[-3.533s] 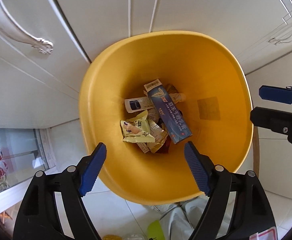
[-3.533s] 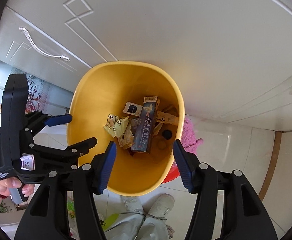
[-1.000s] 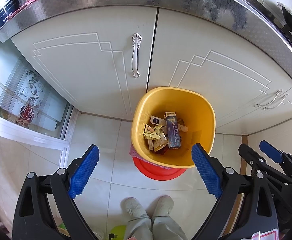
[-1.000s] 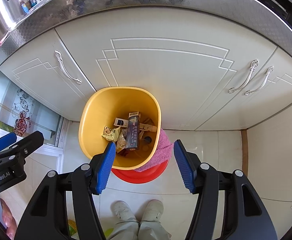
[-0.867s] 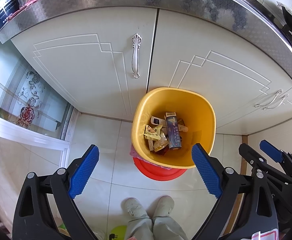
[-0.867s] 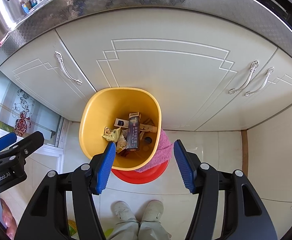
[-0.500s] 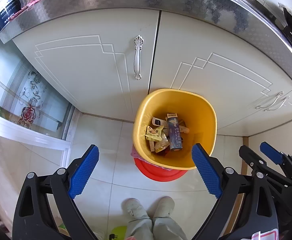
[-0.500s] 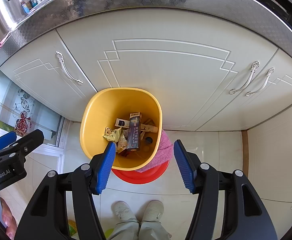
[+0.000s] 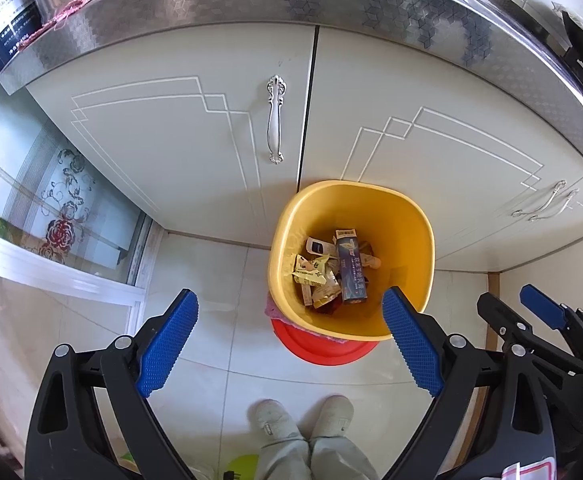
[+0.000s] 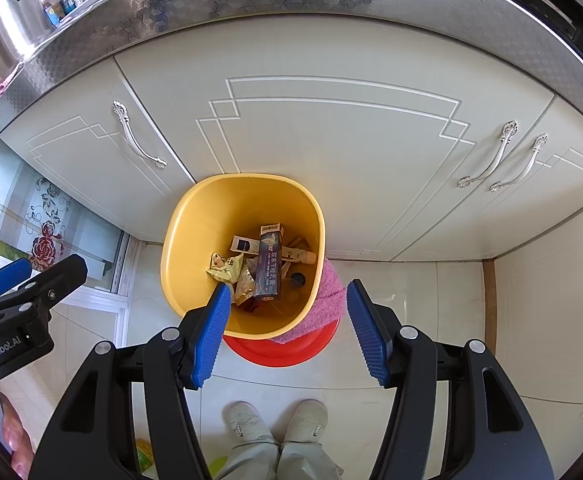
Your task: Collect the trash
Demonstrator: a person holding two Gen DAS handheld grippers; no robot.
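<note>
**A:** So where's the trash right now?

**B:** All in the yellow bin (image 9: 419,240), which stands on the floor right up against the cabinet doors (image 9: 195,136). There's a dark blue box (image 9: 351,270) lying lengthwise in the middle, yellow wrappers (image 9: 311,272) to its left, and a small white pack (image 9: 317,246) up toward the cabinet side. From the right wrist view you can also see a small dark round thing (image 10: 297,279) at the bottom, can't tell what it is.

**A:** What's the bin sitting on?

**B:** Looks like a red basin (image 10: 291,350) under it, with a pink cloth (image 10: 327,300) squeezed between the two and sticking out on the right.

**A:** And the grippers?

**B:** Both hang above the floor, pointing steeply down at the bin. Left gripper (image 9: 289,340): jaws spread wide, nothing between them. Right gripper (image 10: 287,332): jaws apart too, a bit narrower, also empty. Neither touches the bin.

**A:** Anything else in shot?

**B:** The person's slippers (image 10: 275,420) on the tile just this side of the basin, and a patterned glass door (image 9: 63,220) off to the left.
</note>
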